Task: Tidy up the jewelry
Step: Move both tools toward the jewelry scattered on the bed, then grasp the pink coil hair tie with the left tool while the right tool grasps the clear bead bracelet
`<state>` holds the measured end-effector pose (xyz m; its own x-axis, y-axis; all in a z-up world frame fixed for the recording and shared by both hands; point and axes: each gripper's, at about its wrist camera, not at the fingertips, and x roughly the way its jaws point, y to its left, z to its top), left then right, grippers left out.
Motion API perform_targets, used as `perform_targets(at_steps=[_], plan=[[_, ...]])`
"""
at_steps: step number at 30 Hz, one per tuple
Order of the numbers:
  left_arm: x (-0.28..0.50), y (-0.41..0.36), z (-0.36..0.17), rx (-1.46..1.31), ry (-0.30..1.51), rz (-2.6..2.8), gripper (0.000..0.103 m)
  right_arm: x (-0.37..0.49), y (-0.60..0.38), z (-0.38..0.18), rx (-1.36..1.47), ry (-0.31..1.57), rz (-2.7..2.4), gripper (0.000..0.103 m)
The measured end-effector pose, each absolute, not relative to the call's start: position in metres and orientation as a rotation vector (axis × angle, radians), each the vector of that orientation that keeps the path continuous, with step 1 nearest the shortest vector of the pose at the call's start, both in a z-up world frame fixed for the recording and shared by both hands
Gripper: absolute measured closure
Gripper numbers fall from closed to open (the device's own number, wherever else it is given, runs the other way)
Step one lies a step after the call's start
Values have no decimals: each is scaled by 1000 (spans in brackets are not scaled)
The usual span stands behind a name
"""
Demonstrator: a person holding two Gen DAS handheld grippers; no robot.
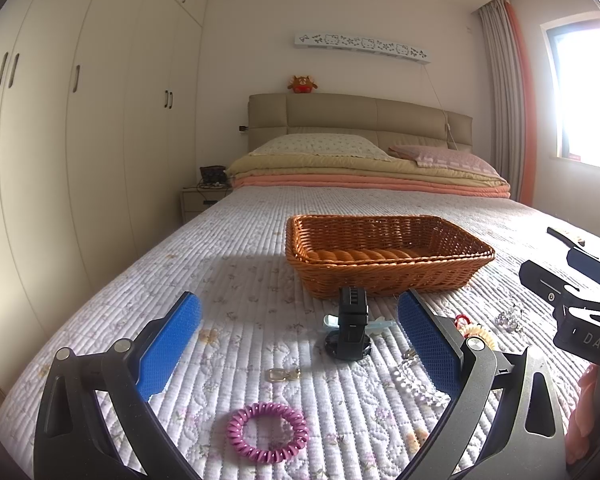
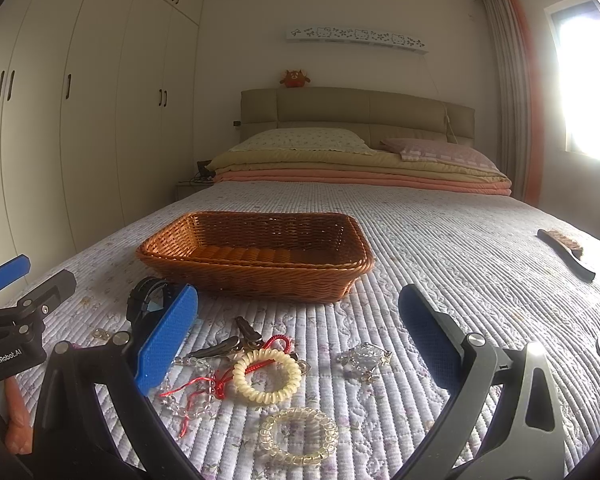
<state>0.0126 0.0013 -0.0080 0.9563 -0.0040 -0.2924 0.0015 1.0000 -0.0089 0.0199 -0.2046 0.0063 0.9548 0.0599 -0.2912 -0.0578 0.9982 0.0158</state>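
Both tongs, left (image 1: 298,344) and right (image 2: 300,344), gape apart over the bed (image 2: 440,240). One basket (image 2: 256,256) at 12 o'clock; three coil hair ties: purple (image 1: 267,432), cream (image 2: 266,372), clear (image 2: 298,436); one watch (image 1: 350,330).

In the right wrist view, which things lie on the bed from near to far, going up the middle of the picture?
Clear coil hair tie → cream coil hair tie → wicker basket → folded blankets → headboard.

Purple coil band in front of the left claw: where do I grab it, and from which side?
Grip the near arc of the purple band, coming straight down from above. It lies flat on the quilt as an open ring, so put one finger inside the hole and one outside, pinching across the coil. The left claw is open and the band lies just below it, apart from the other pieces.
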Motion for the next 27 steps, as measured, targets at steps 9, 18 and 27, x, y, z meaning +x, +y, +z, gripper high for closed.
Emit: perform_targets(at_steps=[9, 18, 27], plan=[[13, 1, -8, -8, 296, -3, 7, 19, -203, 7, 8, 297, 60, 6], [17, 4, -11, -32, 312, -11, 7, 28, -201, 1, 10, 314, 67, 6], [14, 37, -6, -141, 442, -132, 26, 22, -223, -4, 77, 463, 131, 51]])
